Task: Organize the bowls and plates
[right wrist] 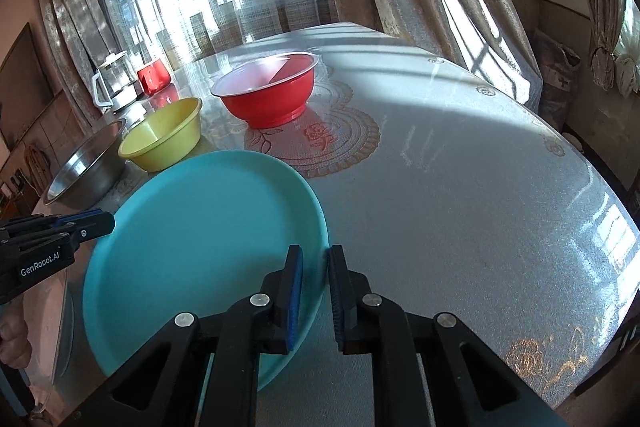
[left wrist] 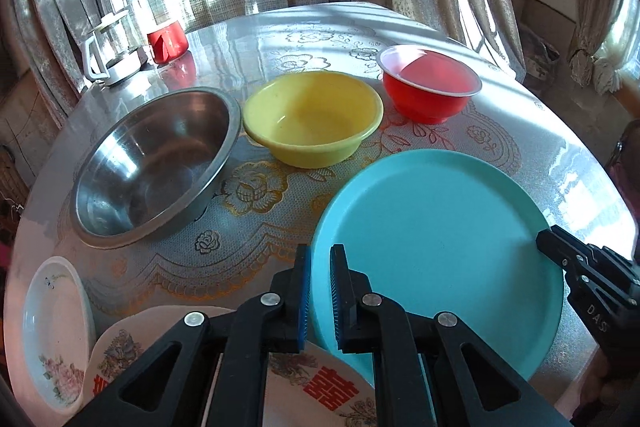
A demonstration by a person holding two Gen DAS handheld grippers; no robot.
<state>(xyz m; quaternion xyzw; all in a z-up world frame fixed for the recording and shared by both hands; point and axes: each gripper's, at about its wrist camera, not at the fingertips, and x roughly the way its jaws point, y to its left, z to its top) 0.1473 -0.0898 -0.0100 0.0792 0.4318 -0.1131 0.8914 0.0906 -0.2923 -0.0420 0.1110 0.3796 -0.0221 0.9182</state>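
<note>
A teal plate [left wrist: 440, 247] [right wrist: 200, 227] lies near the table's front, and both grippers grip its rim. My left gripper [left wrist: 321, 287] is shut on the left rim. My right gripper [right wrist: 316, 291] is shut on the right rim. Behind the plate, from left to right, stand a steel bowl [left wrist: 152, 163] [right wrist: 84, 171], a yellow bowl [left wrist: 312, 115] [right wrist: 164, 135] and a red bowl [left wrist: 430, 83] [right wrist: 266, 91]. A white plate with red characters [left wrist: 320, 387] lies under my left gripper, its right edge below the teal plate. A white floral dish [left wrist: 52, 327] sits at the far left.
At the back left stand a glass pitcher [left wrist: 112, 47] and a red cup [left wrist: 168, 41]. The round table [right wrist: 460, 187] has a lace-patterned cover, with curtains and a window behind it. A hand [right wrist: 14, 343] shows at the left edge.
</note>
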